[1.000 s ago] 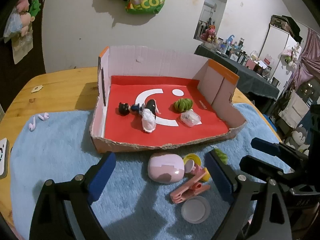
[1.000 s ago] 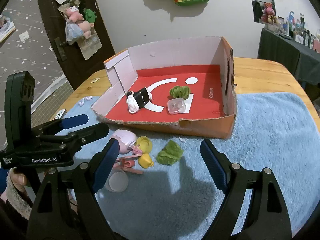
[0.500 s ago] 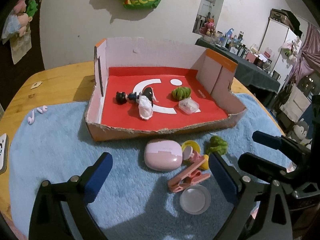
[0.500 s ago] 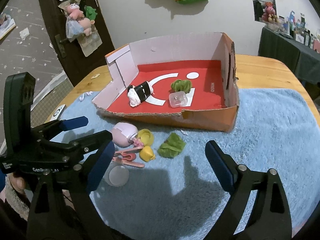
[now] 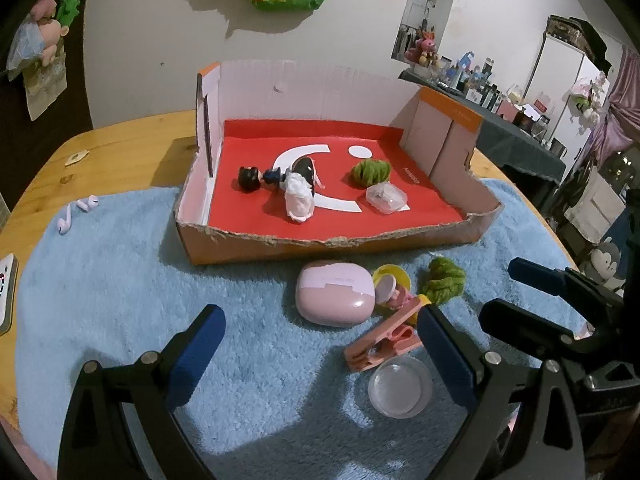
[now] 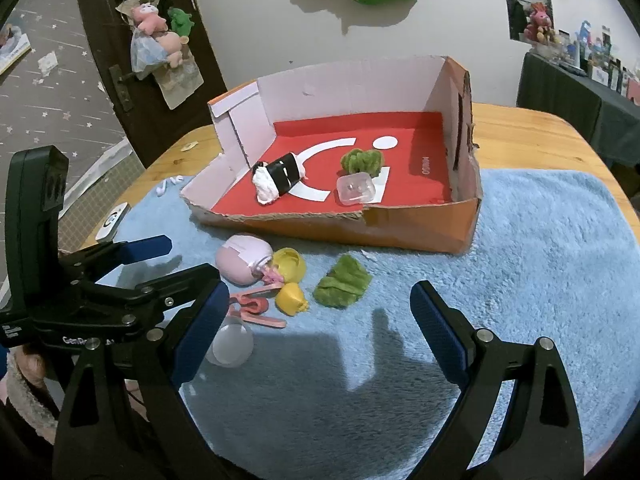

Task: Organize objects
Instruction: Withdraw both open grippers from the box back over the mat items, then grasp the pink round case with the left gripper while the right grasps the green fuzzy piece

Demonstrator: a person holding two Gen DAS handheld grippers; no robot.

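A torn cardboard box with a red floor holds a lying doll, a green lettuce toy and a small clear case. In front of it on the blue mat lie a pink earbud case, a yellow capsule, a second lettuce toy, a pink clip and a clear dome. My left gripper hovers open just short of the pink case. My right gripper hangs open near the lettuce toy and a yellow piece. Neither holds anything.
Two loose pink earbuds lie at the mat's left edge, near a flat white device on the wooden table. The mat to the right of the box is bare. A hand in a fleecy sleeve holds the left gripper.
Both pairs of jaws have spread a little wider. Both views have drawn slightly back from the box, so more of the loose items in front of it shows.
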